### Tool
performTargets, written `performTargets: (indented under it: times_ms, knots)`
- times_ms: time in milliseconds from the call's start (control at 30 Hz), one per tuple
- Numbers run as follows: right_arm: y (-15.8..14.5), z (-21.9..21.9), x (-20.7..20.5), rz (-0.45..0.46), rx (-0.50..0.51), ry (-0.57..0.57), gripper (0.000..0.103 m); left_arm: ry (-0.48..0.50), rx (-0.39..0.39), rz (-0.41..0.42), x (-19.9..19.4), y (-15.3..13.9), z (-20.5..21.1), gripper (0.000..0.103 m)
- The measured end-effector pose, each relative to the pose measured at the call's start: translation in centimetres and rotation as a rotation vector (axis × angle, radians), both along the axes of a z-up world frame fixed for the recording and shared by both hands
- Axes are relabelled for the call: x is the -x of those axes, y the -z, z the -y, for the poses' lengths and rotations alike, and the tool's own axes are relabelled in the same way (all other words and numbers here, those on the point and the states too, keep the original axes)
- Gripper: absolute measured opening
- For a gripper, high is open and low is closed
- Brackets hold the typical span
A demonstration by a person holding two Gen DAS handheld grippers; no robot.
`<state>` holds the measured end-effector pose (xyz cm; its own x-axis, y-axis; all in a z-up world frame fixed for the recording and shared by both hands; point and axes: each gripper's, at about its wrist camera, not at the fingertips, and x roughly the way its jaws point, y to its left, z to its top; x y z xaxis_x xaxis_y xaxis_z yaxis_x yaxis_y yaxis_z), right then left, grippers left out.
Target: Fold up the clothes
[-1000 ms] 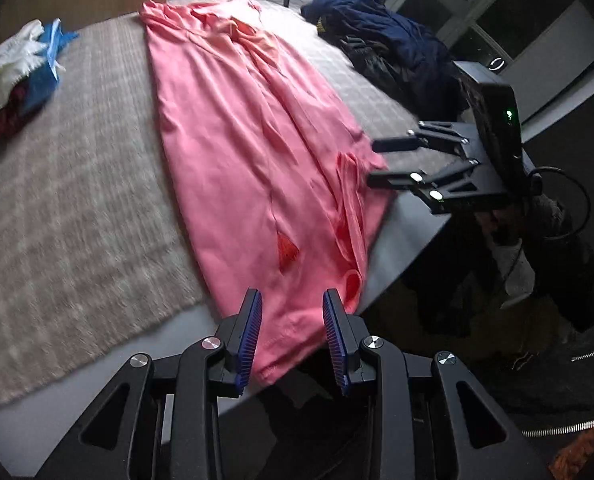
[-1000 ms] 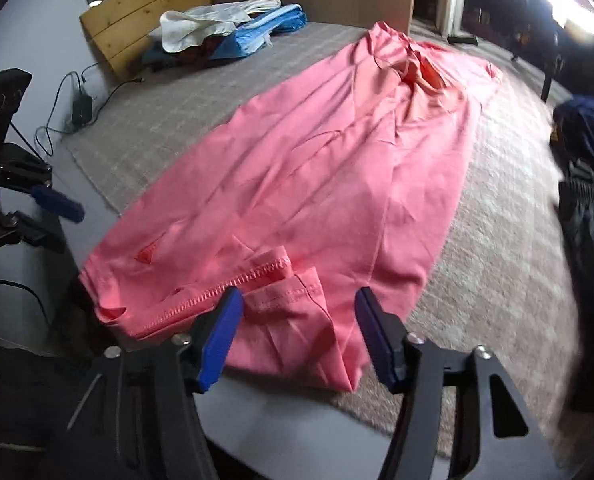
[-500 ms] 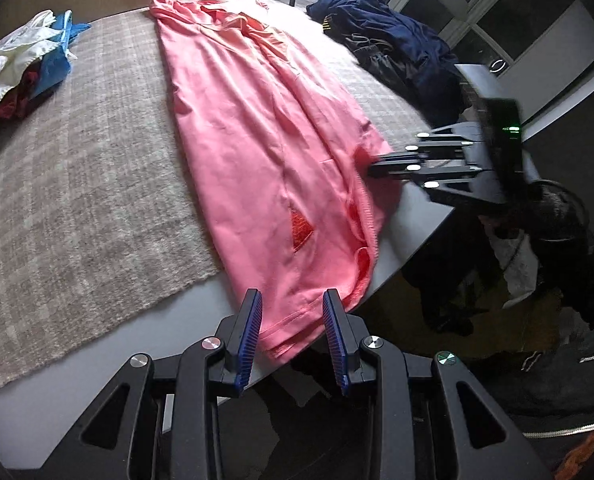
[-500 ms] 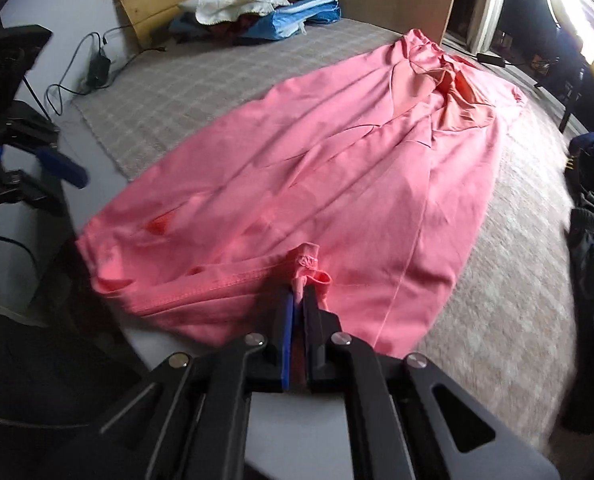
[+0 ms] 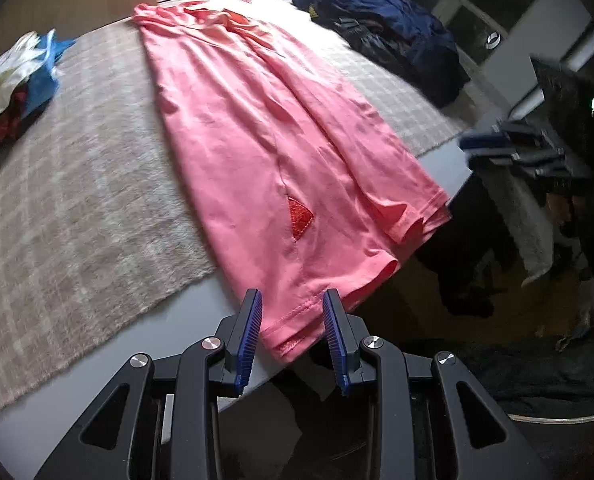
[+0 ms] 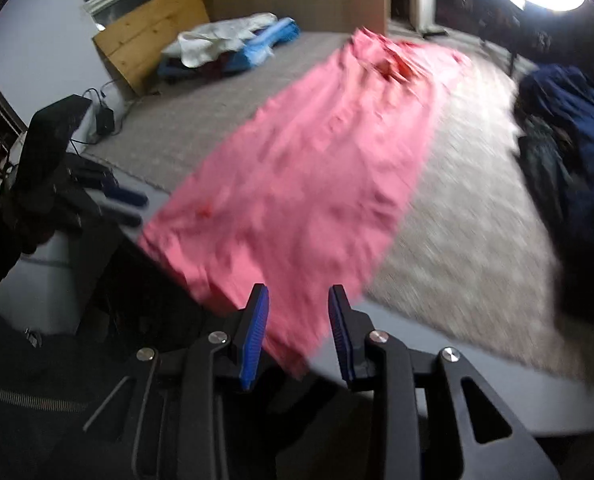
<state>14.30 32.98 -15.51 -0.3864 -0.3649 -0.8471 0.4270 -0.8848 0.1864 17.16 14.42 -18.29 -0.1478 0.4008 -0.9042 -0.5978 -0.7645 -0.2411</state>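
Jaws of the left gripper [image 5: 293, 334] stand a little apart over the near hem of the pink garment [image 5: 273, 148], not pinching it. The right gripper [image 6: 299, 334] is opening, its blue pads clear of the cloth. The garment lies long and flat on the grey blanket [image 5: 69, 200], stretching far away. Dark clothes [image 5: 381, 28] sit far right.

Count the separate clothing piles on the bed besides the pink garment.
2: a white, blue and red pile at the far left, and a dark navy pile at the far right. Individual items within each pile can't be separated.
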Motion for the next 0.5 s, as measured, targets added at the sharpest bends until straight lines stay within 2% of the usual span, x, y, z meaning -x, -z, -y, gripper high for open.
performTargets:
  times_ms: [100, 233, 333, 400, 433, 500]
  knots:
    - [2.2, 3.6, 1.6, -0.005, 0.009, -0.036, 0.031, 0.035, 0.028, -0.003, 0.0, 0.6, -1.5, 0.030]
    - [4.9, 6.4, 1.4, 0.030, -0.079, -0.099, 0.030, 0.042, 0.031, 0.003, -0.1, 1.1, -1.9, 0.030]
    - [4.8, 7.2, -0.9, 0.099, -0.049, -0.178, 0.031, 0.004, 0.038, 0.013, -0.2, 1.4, -0.9, 0.030]
    - [3.6, 6.4, -2.6, 0.129, -0.012, -0.203, 0.031, -0.031, 0.033, 0.016, -0.3, 1.4, 0.2, 0.030]
    - [2.9, 5.5, -3.1, 0.116, -0.007, -0.173, 0.031, -0.053, 0.034, 0.015, -0.4, 1.3, 0.7, 0.030]
    - [1.6, 2.2, -3.1, 0.077, 0.004, -0.004, 0.031, -0.102, 0.038, 0.012, -0.4, 1.3, 1.7, 0.030]
